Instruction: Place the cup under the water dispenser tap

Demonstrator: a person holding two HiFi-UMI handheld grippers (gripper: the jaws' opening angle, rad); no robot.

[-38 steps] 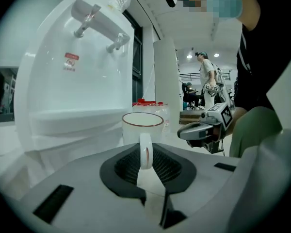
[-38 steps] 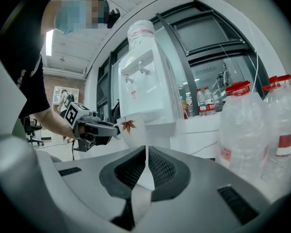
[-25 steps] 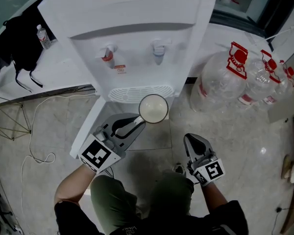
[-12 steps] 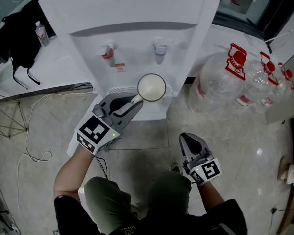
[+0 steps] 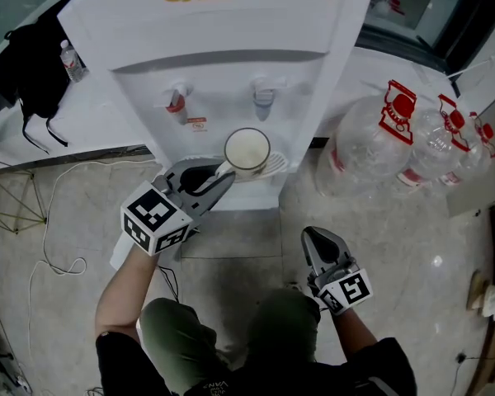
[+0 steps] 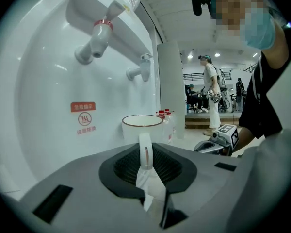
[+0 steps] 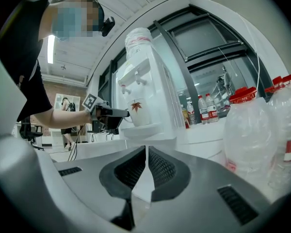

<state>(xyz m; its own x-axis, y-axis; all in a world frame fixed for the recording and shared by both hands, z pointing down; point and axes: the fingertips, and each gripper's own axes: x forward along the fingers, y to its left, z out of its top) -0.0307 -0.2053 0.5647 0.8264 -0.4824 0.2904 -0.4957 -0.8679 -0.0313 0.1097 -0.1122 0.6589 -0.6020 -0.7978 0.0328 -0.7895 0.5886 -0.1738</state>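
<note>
A white cup (image 5: 247, 150) with a maple-leaf print (image 7: 137, 111) hangs upright over the drip tray (image 5: 274, 167) of the white water dispenser (image 5: 231, 31). It sits just below and slightly left of the blue tap (image 5: 264, 97); the red tap (image 5: 175, 101) is further left. My left gripper (image 5: 219, 176) is shut on the cup's handle (image 6: 144, 151), with the cup's body (image 6: 142, 126) ahead of the jaws. My right gripper (image 5: 312, 236) stays low at the right, shut and empty (image 7: 145, 165).
Several large water bottles (image 5: 371, 139) stand on the floor to the dispenser's right. A cable (image 5: 58, 221) trails across the floor at left. On the counter at left are a small bottle (image 5: 73, 60) and a black bag (image 5: 29, 64). Other people stand in the background (image 6: 212, 98).
The left gripper has carried the cup toward the dispenser, from in front of the tray to over it. The right gripper has hardly moved.
</note>
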